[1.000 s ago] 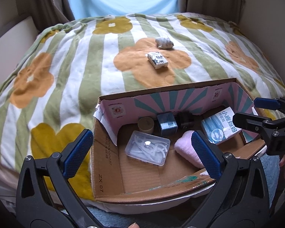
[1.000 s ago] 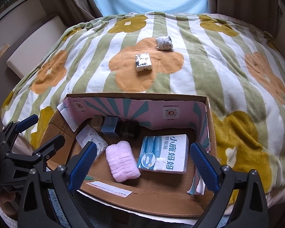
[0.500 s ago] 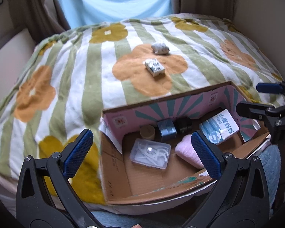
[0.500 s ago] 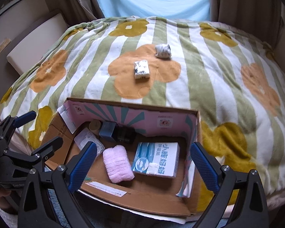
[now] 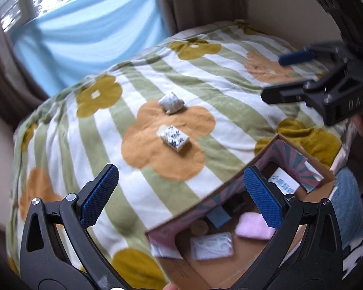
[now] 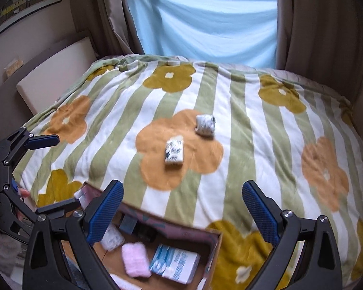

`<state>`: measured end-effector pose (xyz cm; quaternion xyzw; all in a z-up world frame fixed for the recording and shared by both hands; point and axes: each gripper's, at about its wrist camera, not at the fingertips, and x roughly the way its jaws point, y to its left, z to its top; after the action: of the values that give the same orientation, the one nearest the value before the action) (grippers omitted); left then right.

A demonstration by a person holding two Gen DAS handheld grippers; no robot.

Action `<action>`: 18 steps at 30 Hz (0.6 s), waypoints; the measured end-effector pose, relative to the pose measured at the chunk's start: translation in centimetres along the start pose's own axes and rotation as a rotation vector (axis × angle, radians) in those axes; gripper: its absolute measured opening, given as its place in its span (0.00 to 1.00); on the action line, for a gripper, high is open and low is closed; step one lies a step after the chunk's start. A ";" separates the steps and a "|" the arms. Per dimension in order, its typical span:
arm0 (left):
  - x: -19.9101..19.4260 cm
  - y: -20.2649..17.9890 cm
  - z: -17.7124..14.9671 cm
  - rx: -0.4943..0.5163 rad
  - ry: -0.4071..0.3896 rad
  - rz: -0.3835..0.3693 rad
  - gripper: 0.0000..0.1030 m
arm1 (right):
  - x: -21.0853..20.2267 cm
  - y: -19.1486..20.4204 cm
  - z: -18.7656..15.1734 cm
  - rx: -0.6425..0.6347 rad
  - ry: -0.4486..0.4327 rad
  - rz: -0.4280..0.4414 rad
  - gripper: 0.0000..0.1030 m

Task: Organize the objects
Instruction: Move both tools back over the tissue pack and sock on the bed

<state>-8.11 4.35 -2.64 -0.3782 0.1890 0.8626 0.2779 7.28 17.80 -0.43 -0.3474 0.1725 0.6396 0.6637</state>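
Observation:
Two small white-and-dark patterned packets lie on an orange flower of the blanket: a flat box point(image 5: 174, 137) point(image 6: 173, 151) and, beyond it, a puffy pouch point(image 5: 170, 103) point(image 6: 205, 125). An open cardboard box point(image 5: 244, 169) point(image 6: 215, 244) sits at the near edge of the bed, holding a pink cloth point(image 5: 253, 226) point(image 6: 135, 262), a blue-white carton point(image 6: 174, 264), a clear plastic case point(image 5: 211, 245) and small dark items. My left gripper point(image 5: 181, 193) is open and empty, short of the flat box. My right gripper point(image 6: 181, 205) is open and empty above the cardboard box's far wall.
The striped flower blanket point(image 6: 254, 111) covers the whole bed. A blue curtain point(image 6: 205, 24) and brown drapes hang behind. A cream cushion point(image 6: 53, 72) lies at the left. The other gripper shows at each view's side point(image 5: 321, 89) point(image 6: 24, 174).
Both grippers have risen and moved forward over the bed, so the cardboard box has dropped to the bottom of both views and the two packets are nearer. Both stay open.

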 end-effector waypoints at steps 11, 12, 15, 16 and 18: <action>12.0 2.9 3.4 0.195 0.087 -0.130 1.00 | 7.6 -4.0 7.9 -0.078 0.004 -0.010 0.95; 13.1 2.9 3.4 0.209 0.099 -0.138 1.00 | 8.8 -4.4 8.4 -0.068 0.017 0.004 0.95; 16.5 3.1 3.3 0.236 0.136 -0.176 1.00 | 12.9 -6.0 9.9 -0.025 0.062 0.045 0.95; 17.6 3.2 3.2 0.236 0.146 -0.195 1.00 | 14.2 -6.4 10.3 -0.012 0.076 0.049 0.95; 19.5 3.3 3.2 0.240 0.165 -0.217 1.00 | 16.9 -7.1 10.9 0.009 0.106 0.048 0.95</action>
<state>-22.82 10.09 -15.00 -0.4298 0.2709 0.7649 0.3959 13.92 37.96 -2.43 -0.3736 0.2187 0.6351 0.6397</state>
